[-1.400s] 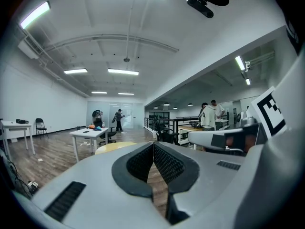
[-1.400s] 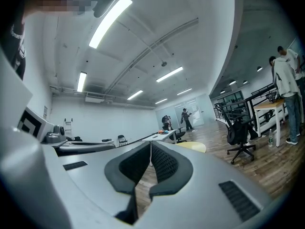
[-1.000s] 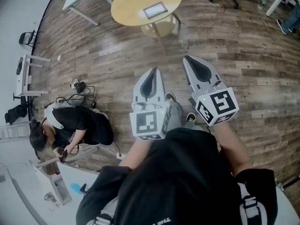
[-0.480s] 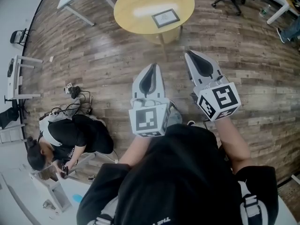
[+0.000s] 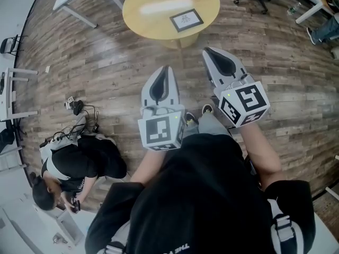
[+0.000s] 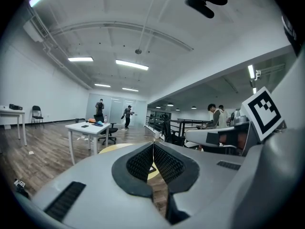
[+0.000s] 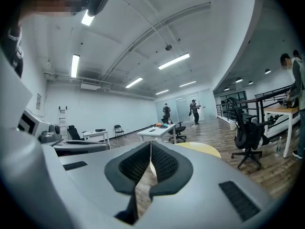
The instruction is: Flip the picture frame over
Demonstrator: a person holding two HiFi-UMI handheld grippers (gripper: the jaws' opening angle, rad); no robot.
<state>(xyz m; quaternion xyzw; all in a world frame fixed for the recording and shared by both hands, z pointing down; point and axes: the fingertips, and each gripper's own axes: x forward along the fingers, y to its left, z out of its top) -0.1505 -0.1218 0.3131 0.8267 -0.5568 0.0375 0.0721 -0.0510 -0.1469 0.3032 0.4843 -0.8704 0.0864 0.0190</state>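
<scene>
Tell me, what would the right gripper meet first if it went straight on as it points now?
Probably the round yellow table; nothing stands between it and the right gripper, though depth is unclear.

Open-plan office, wood-plank floor (image 5: 106, 62), white desks (image 6: 90, 126), swivel chairs (image 7: 248, 133) (a ladder (image 7: 62, 118) too), ceiling strip lights (image 6: 131, 65)

The only readable words are white letters, "THE", upside down on the person's black shirt (image 5: 206, 194). The left cube (image 5: 160, 132) and right cube (image 5: 244, 105) bear wordless square black-and-white markers.
</scene>
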